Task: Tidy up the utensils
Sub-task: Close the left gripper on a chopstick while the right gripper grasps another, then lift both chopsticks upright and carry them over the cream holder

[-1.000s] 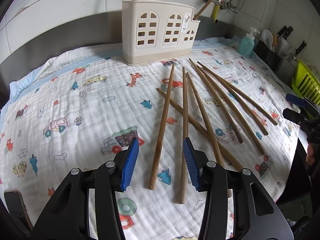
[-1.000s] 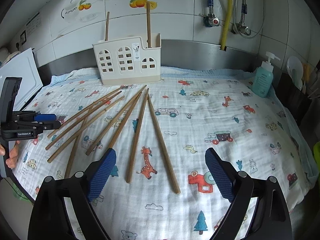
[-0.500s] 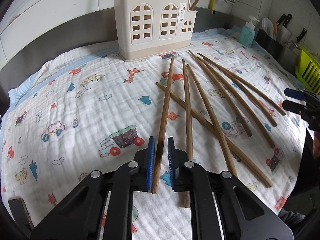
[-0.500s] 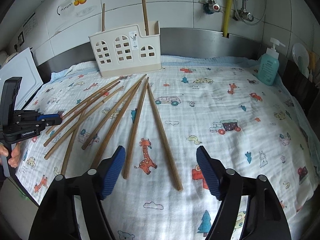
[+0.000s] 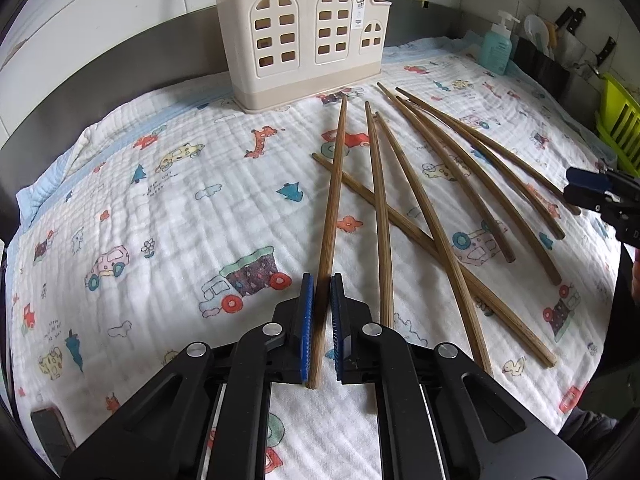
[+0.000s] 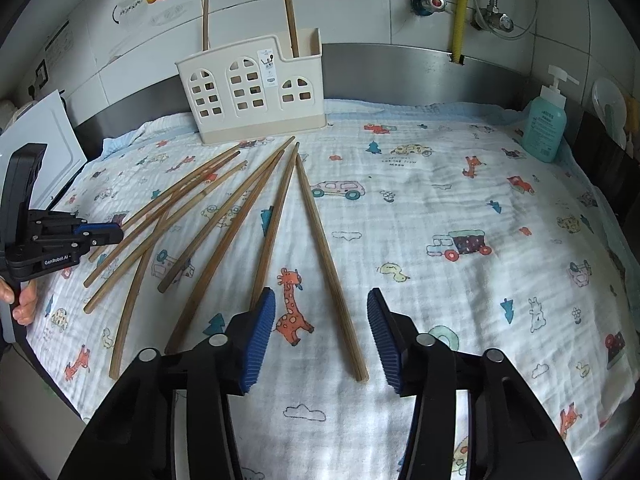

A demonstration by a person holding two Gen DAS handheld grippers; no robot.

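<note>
Left gripper (image 5: pixel 321 312) clamped on long brown wooden chopstick (image 5: pixel 330 220) lying on cartoon-print white cloth (image 5: pixel 160 200), right gripper (image 6: pixel 322 330) jaws just been closing, apart w/ another chopstick (image 6: pixel 326 264) between, untouched, cream plastic utensil holder (image 6: pixel 248 96) at back.

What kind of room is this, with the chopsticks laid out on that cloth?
Most likely a home kitchen counter. A soap pump bottle stands by the tiled wall with water pipes and valves, knives sit at the side, and a cream utensil holder waits for the chopsticks.
</note>
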